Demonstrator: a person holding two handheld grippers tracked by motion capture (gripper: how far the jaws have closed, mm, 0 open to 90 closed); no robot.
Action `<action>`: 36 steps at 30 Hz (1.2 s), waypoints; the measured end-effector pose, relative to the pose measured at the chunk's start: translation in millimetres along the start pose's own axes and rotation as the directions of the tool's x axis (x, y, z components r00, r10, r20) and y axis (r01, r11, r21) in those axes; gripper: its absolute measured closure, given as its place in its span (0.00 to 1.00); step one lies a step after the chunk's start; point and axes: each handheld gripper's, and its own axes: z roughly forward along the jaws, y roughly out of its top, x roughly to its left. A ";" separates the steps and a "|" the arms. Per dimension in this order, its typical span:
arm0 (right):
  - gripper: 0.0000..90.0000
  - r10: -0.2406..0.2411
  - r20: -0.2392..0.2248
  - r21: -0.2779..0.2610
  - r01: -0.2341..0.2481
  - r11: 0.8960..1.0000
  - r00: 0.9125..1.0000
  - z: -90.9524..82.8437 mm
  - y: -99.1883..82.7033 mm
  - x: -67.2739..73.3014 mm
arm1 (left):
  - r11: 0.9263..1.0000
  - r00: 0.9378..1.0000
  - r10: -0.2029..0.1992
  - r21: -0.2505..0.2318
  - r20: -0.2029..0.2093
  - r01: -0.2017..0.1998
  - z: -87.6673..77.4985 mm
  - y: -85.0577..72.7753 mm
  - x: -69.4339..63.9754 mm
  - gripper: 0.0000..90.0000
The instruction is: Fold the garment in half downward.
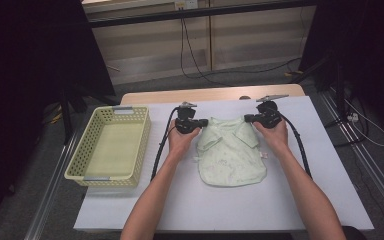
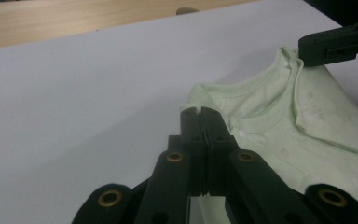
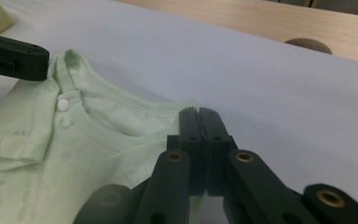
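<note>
Forearms: both are seen entering from the near edge of the tabletop (image 1: pixel 145 210), spread apart, one to each side of the garment.
Garment: a pale green baby shirt (image 1: pixel 231 152) is laid flat at the middle of the tabletop, hem toward the near edge, neckline toward the far edge; its long axis is thus judged to run near to far.
Left claw: the left claw (image 1: pixel 202 122) is closed, its jaws pressed together at the shirt's left shoulder; the cloth appears to be pinched there.
Right claw: the right claw (image 1: pixel 249 118) is likewise closed at the right shoulder, seemingly on the fabric.
Key relation: the shirt lies between the claws and nearer than them, each claw at its own far corner, neither nearer than the other.
Basket: a yellow basket (image 1: pixel 77 155) is set well to the left, closer to the left claw.
</note>
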 end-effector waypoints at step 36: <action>1.00 -0.006 -0.033 -0.109 0.003 0.994 0.999 -9.4 15.3 10.8 | 0.995 0.997 0.074 -0.067 -0.001 -0.074 -22.6 11.2 -5.6 0.99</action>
